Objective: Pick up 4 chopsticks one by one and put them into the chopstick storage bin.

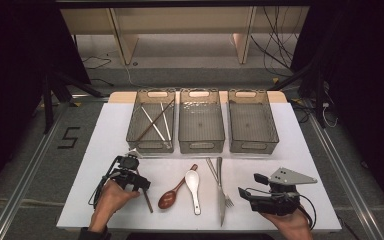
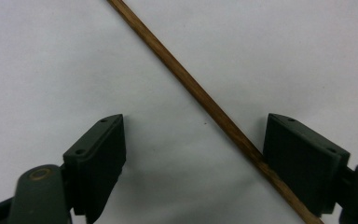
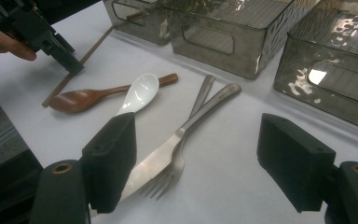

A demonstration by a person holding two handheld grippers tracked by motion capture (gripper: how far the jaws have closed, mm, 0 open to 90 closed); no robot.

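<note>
A: Target first?

B: Wooden chopstick (image 2: 200,95), lying flat on the white table (image 1: 300,145) near its front-left corner. It runs between the jaws of the left gripper (image 2: 193,154). One end rests against the right-hand pad in the left gripper view; the other pad is well clear of it.

A: Clamped?

B: No. Jaws wide apart, nothing pinched. Chopstick is just on the table.

A: The high view?

B: Left gripper (image 1: 132,180) is held in the left hand (image 1: 111,197) and points down at the table, with the chopstick (image 1: 147,199) sticking out toward the front edge.

A: Neighbours?

B: Just right of it is a brown wooden spoon (image 1: 172,194), then a white ceramic spoon (image 1: 193,186), its bowl overlapping the wooden handle. Further right are a table knife (image 1: 220,197) and fork (image 1: 219,184), crossed. All are along the front half and none touches the chopstick.

A: Anything blocking?

B: The wooden spoon is the closest thing, near but apart.

A: Back edge?

B: Three smoky clear plastic bins in a row. The left bin (image 1: 135,131) holds a few chopsticks, metal and dark. The middle bin (image 1: 201,142) and right bin (image 1: 275,131) are bare.

A: Other hand?

B: Right gripper (image 1: 245,194) is near the front-right corner and held low. Its jaws are wide open and hold nothing. In its own view, the knife (image 3: 165,156) and fork (image 3: 177,163) lie ahead of them.
</note>
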